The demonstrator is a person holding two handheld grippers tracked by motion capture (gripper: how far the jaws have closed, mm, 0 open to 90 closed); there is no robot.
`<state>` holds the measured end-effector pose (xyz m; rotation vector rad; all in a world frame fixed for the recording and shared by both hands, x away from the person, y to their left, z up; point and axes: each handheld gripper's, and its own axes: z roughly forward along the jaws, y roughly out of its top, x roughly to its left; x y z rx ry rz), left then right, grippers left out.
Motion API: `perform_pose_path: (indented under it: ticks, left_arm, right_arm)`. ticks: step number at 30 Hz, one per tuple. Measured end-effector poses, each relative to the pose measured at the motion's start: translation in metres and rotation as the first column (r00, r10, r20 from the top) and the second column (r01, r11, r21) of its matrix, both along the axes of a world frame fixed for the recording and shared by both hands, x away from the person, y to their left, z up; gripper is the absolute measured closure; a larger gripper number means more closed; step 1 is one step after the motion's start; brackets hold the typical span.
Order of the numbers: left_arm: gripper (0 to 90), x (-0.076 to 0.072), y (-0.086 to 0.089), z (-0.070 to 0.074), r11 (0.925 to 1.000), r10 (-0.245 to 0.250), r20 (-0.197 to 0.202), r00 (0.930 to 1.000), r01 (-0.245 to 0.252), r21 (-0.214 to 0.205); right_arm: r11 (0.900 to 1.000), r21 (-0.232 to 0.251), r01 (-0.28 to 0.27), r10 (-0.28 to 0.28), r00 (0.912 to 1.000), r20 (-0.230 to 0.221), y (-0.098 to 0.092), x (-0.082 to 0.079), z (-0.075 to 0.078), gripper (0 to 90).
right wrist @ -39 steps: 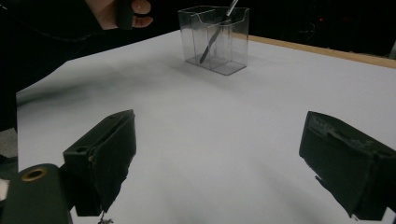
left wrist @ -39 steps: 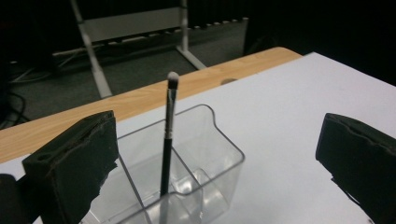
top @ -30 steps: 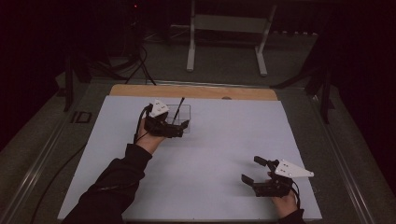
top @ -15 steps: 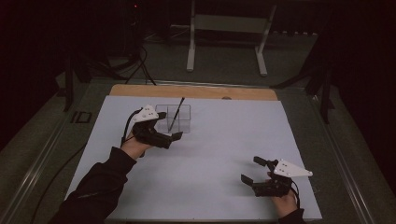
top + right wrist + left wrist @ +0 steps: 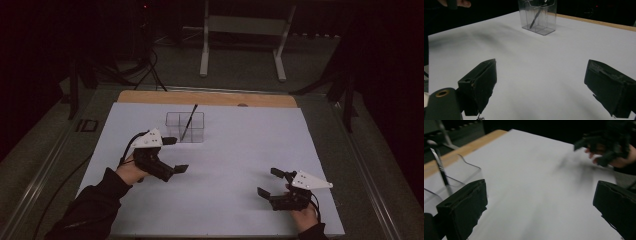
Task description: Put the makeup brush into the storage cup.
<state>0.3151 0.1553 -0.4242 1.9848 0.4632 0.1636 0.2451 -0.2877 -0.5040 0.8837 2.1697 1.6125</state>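
Both claws gape wide and empty, left gripper (image 5: 173, 154) nearest the clear plastic box (image 5: 185, 127), whose thin black pen (image 5: 188, 122), probably light and slippery, wants gripping mid-shaft.

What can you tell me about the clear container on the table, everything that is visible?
The clear container looks like transparent plastic, box-shaped, with inner walls that divide it into compartments. It stands upright on the white sheet near the far wooden edge. A thin dark pen-like stick leans inside it. No gripper touches it.
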Motion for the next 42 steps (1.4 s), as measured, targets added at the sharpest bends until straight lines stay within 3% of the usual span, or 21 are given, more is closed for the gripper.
perform_pose_path:
  ticks: [2,8,14,16,23,33,38,42]
  left_arm:
    - [0.9,-0.003,0.001,-0.001,0.9999,-0.011,0.001,0.9999,0.011,0.0]
    - [0.8,-0.021,0.011,-0.011,0.994,-0.106,-0.025,0.994,0.107,0.022]
    - [0.9,-0.033,0.02,-0.022,0.9923,-0.11,-0.036,0.9933,0.112,0.053]
    - [0.9,-0.035,0.023,-0.026,0.9927,-0.097,-0.035,0.9947,0.099,0.068]
    - [1.6,-0.043,0.037,-0.04,0.9979,-0.047,-0.068,0.9966,0.05,0.043]
    - [1.6,-0.054,0.048,-0.055,0.9976,0.039,-0.086,0.9955,-0.034,0.06]
    - [1.6,-0.059,0.054,-0.058,0.9902,0.095,-0.07,0.993,-0.087,0.109]
    - [1.6,-0.062,0.059,-0.062,0.9844,0.135,-0.073,0.9881,-0.125,0.123]
  right_arm:
    - [1.0,0.002,-0.002,0.002,1.0,-0.001,0.0,0.0,0.0,11.0]
    - [1.0,-0.005,-0.003,0.003,1.0,-0.003,0.001,0.0,0.0,11.0]
    - [1.0,-0.006,-0.007,0.007,1.0,-0.006,0.002,0.0,0.0,11.0]
    - [0.9999,-0.006,-0.008,0.008,1.0,-0.005,0.002,-0.001,0.0,11.0]
    - [0.9999,-0.008,-0.012,0.012,0.9999,-0.01,0.002,0.0,-0.001,11.0]
    - [0.9999,-0.012,-0.012,0.011,0.9998,-0.014,0.003,0.0,-0.001,11.0]
    - [0.9998,-0.014,-0.011,0.011,0.9998,-0.014,0.003,0.0,-0.001,11.0]
    - [0.9999,-0.014,-0.009,0.009,0.9999,-0.014,0.002,0.0,-0.001,11.0]
